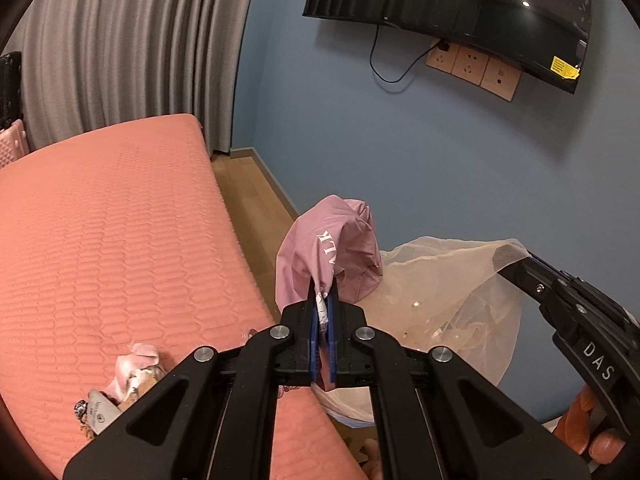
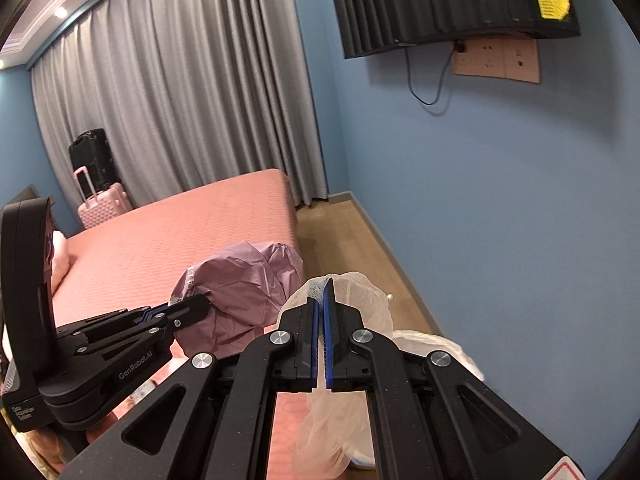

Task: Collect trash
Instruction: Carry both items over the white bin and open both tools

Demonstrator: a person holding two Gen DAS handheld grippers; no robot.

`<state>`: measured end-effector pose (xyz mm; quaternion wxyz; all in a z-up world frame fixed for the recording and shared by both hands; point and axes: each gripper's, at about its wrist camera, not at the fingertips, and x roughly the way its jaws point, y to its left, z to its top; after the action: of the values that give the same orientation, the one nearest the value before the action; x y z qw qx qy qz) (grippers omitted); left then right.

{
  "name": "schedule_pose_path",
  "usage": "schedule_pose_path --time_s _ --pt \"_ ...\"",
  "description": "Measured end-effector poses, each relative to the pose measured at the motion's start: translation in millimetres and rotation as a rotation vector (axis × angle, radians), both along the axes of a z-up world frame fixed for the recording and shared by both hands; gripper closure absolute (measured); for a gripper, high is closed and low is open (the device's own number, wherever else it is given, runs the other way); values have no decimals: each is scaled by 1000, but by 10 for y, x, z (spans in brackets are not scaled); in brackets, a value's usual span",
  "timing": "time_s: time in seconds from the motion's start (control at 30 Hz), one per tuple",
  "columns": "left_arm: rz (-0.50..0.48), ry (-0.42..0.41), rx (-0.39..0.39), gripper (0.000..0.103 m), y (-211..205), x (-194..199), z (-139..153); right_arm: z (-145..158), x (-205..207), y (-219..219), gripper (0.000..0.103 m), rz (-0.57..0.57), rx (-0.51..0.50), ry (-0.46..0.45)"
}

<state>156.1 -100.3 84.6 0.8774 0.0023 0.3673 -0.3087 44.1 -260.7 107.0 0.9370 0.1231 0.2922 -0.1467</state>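
Right gripper [image 2: 322,298] clamped shut on sheer beige mesh [image 2: 352,304], the fabric bulging beyond the blue pads [image 2: 329,340] and trailing below. Left gripper [image 2: 192,307] entering from the left, pinching a mauve plastic bag [image 2: 244,292] above the pink bed [image 2: 180,232]. Grey curtains [image 2: 180,92] behind.

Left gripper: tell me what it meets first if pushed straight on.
The left gripper, shut on the mauve bag, would probably reach the blue wall beyond it; depth is unclear.

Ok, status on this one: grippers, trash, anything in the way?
Left gripper shut on pink bag. Right gripper shut on sheer plastic bag. More scraps on bed. Nothing blocking.
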Motion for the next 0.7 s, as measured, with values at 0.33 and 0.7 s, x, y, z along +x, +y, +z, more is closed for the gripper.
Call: schedule_pose_path --time_s 0.33,0.7 --pt "-74 75 1 98 -589 6 -214 -329 -58 -498 99 -66 21 76" --pt "-66 110 24 62 -864 31 -390 -672 25 -681 76 -89 55 154"
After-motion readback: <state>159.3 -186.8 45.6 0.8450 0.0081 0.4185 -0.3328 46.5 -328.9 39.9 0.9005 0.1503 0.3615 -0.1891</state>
